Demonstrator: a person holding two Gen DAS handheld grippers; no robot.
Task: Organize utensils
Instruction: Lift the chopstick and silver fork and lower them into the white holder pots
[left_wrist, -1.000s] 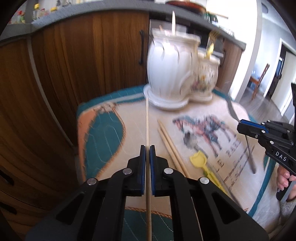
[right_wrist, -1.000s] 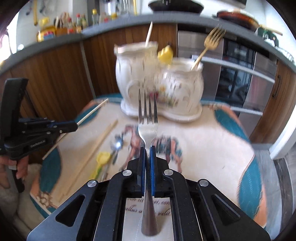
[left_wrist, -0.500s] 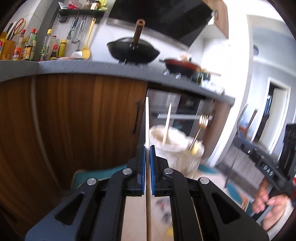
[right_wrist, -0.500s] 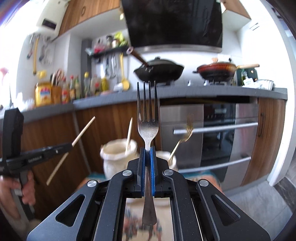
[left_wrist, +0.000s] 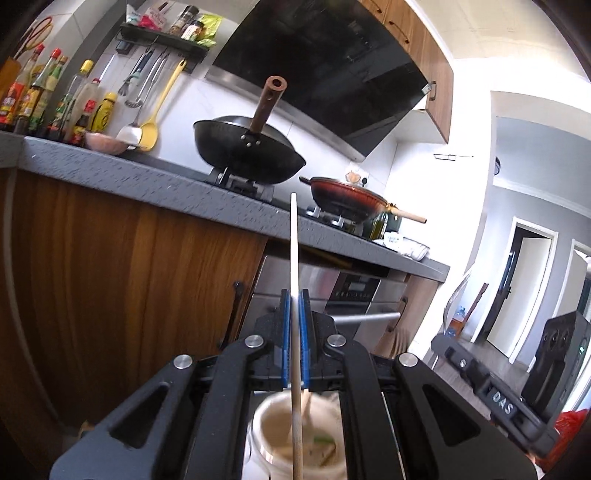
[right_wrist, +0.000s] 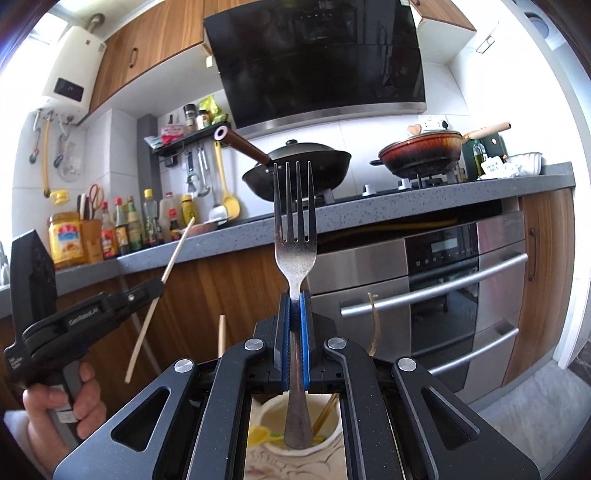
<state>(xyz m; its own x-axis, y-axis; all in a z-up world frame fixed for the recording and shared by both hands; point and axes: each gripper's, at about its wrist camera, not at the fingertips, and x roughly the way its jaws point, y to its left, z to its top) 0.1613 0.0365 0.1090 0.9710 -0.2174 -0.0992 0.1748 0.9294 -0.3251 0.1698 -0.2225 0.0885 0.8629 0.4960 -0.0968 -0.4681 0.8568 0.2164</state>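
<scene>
My left gripper (left_wrist: 293, 295) is shut on a wooden chopstick (left_wrist: 294, 251), held upright with its lower end over the mouth of a white ceramic pot (left_wrist: 273, 432) that holds another chopstick. My right gripper (right_wrist: 294, 297) is shut on a steel fork (right_wrist: 294, 229), tines up, with the handle end over the mouth of a smaller white pot (right_wrist: 332, 435) that holds a gold utensil and a yellow one. The left gripper (right_wrist: 159, 286) with its chopstick (right_wrist: 162, 288) also shows at the left of the right wrist view. The right gripper body (left_wrist: 495, 395) shows at the lower right of the left wrist view.
A grey kitchen counter (right_wrist: 406, 206) runs behind, with a black wok (right_wrist: 299, 166), a red pan (right_wrist: 421, 155) and bottles (right_wrist: 122, 229). A steel oven (right_wrist: 443, 288) and wooden cabinet doors (left_wrist: 110, 295) stand below it. A range hood (right_wrist: 314, 59) hangs above.
Both grippers have tilted up from looking down at the table mat to pointing upward. The chopstick and the fork now stand upright with their lower ends over the pots.
</scene>
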